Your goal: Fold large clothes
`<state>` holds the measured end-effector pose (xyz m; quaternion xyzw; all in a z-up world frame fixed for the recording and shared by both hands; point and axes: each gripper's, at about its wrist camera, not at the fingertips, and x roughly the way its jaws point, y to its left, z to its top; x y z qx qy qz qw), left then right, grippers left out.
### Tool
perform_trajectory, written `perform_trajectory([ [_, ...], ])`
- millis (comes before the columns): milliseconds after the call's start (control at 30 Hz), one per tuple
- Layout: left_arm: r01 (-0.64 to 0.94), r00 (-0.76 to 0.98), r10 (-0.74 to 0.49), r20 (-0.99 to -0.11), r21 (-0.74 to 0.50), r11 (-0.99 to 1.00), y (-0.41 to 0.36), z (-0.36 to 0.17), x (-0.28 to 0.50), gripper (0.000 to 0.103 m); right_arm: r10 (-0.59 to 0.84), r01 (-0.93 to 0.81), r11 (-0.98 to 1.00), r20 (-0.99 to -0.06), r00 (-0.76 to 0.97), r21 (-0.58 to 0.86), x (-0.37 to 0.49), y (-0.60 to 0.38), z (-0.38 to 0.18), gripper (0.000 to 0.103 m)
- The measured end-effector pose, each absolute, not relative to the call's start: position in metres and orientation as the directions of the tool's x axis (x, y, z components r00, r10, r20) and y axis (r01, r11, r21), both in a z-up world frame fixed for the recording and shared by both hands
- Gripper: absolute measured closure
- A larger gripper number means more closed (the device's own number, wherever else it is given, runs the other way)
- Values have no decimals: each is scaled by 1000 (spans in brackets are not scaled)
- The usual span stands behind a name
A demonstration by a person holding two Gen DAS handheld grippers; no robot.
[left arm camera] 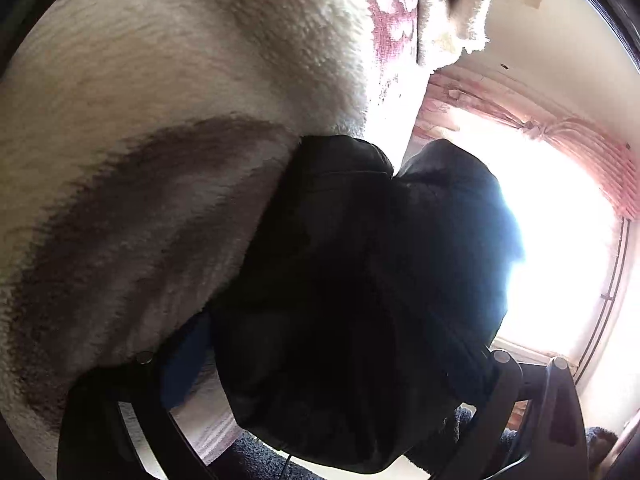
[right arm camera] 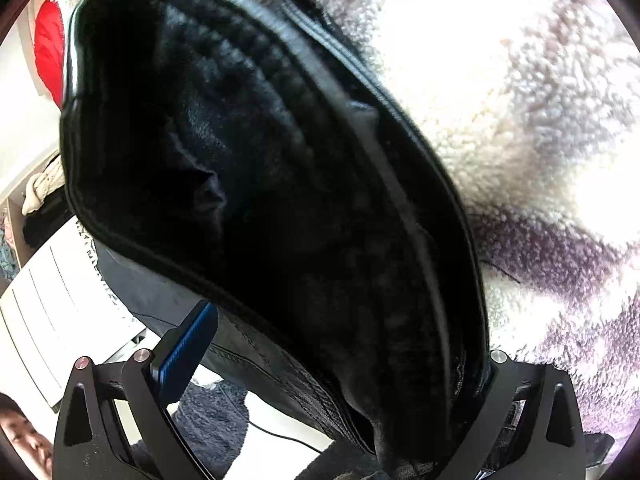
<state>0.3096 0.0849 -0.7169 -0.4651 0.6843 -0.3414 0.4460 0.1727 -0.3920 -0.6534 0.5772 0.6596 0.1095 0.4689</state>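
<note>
Right-wrist view shows the right gripper (right arm camera: 320,380) with its jaws spread wide: the blue-padded finger (right arm camera: 186,350) stands clear on one side, and the black leather jacket (right arm camera: 280,184) drapes between the fingers, lying against the far one — not pinched, as far as the frame shows. Beyond the jacket's stitched edge spreads a cream-and-brown fleece blanket (right arm camera: 540,140).

Left-wrist view looks up along the left gripper (left arm camera: 320,420). The same dark jacket (left arm camera: 360,280) bulges across the gap between its fingers, backlit by a bright window (left arm camera: 560,220) with pink curtains (left arm camera: 600,168); whether these jaws clamp the leather cannot be told.

Judging from this, the garment hangs bunched in the air. To fold it well, each gripper should take a firm bite on a seam or hem — leather is heavy and slick — then draw the edges apart and level before lowering onto the blanket.
</note>
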Motion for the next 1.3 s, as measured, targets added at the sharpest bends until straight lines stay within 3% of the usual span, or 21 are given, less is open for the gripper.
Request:
perform_trajectory([
  [133, -331, -168, -939, -299, -880, 339, 89, -717, 307, 0, 756, 638, 411, -634, 161, 652, 175, -404, -612, 0],
  [233, -327, -165, -940, -300, -882, 339, 87, -715, 308, 0, 534, 567, 591, -805, 259, 574, 179, -406, -523, 1],
  [333, -325, -161, -939, -304, -882, 341, 87, -713, 307, 0, 568, 439, 620, -758, 320, 650, 208, -359, -463, 6],
  [367, -323, -159, -939, -304, -883, 341, 87, -713, 307, 0, 613, 413, 620, -740, 276, 668, 226, -329, -457, 19],
  [400, -321, -158, -939, -305, -884, 341, 87, -713, 306, 0, 654, 392, 616, -721, 231, 684, 240, -304, -458, 41],
  [467, -321, -153, -938, -310, -883, 344, 87, -713, 306, 0, 688, 336, 650, -716, 124, 682, 277, -246, -468, 57],
  [500, -326, -147, -932, -331, -873, 361, 89, -714, 306, 0, 662, 299, 699, -746, 72, 650, 292, -220, -476, 58],
  [567, -375, -120, -934, -337, -855, 357, 102, -724, 305, 10, 590, 269, 779, -807, -12, 566, 307, -181, -495, 58],
  [833, -336, -134, -905, -405, -840, 426, 107, -727, 302, 22, 543, 302, 825, -817, -193, 477, 303, -177, -566, 65],
  [900, -331, -129, -908, -399, -846, 418, 108, -727, 301, 22, 499, 278, 855, -841, -209, 438, 307, -167, -571, 65],
  [1033, -306, -119, -931, -344, -880, 364, 112, -723, 299, 23, 556, 322, 814, -808, -193, 484, 300, -186, -568, 67],
  [1067, -293, -117, -938, -327, -891, 347, 115, -722, 297, 23, 574, 338, 799, -798, -185, 497, 296, -200, -572, 72],
  [1133, -276, -111, -945, -307, -904, 326, 115, -719, 293, 23, 608, 408, 759, -777, -163, 508, 293, -216, -579, 96],
  [1167, -262, -112, -945, -306, -909, 325, 115, -718, 292, 23, 631, 452, 730, -760, -157, 513, 290, -225, -584, 100],
  [1233, -260, -106, -946, -308, -909, 325, 116, -718, 292, 23, 680, 515, 671, -720, -140, 534, 287, -234, -593, 101],
  [1300, -255, -93, -948, -305, -913, 319, 118, -716, 289, 23, 651, 479, 710, -741, -165, 517, 293, -228, -592, 101],
])
